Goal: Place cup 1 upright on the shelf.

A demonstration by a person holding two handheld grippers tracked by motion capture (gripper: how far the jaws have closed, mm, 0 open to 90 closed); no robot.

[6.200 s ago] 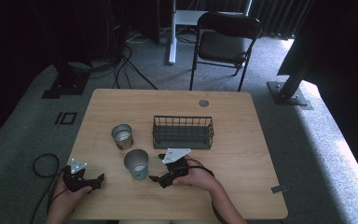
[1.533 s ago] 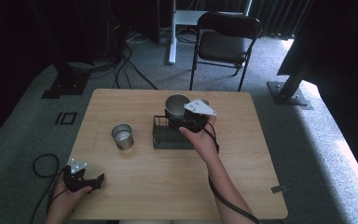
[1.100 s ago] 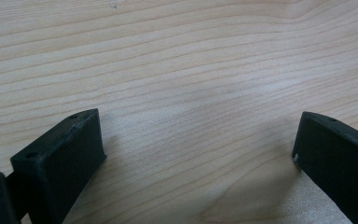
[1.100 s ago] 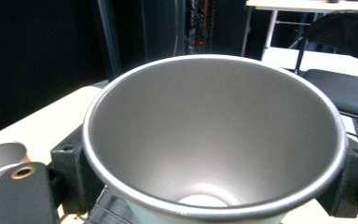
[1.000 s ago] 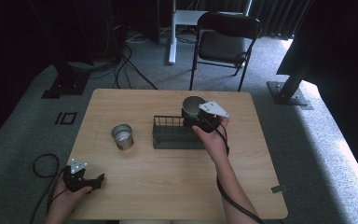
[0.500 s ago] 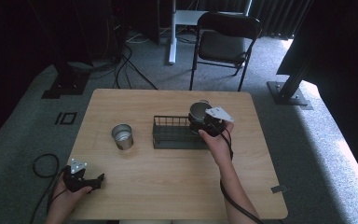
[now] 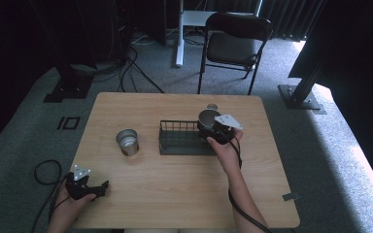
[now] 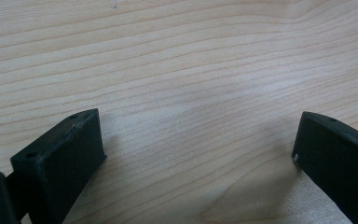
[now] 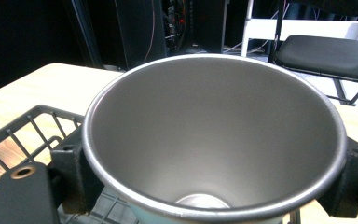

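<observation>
The cup (image 9: 214, 140) sits clamped between the jaws of the right gripper (image 7: 217, 127), upright with its mouth toward the camera, over the right end of the wire basket (image 7: 177, 138). The risk, as I judge it, is a snag: if the cup comes down off-centre, its base could catch the basket's rim and tip, or slip in the jaws, since smooth metal gives little hold. Letting go too high could make it topple inside. The left gripper (image 7: 88, 187) rests near the worktop's (image 7: 175, 189) front-left corner, jaws apart and holding nothing. A 2nd cup (image 7: 127, 141) stands left of the basket, well clear. A small disc (image 7: 212, 106) lies behind the basket; nothing blocks the way down.
</observation>
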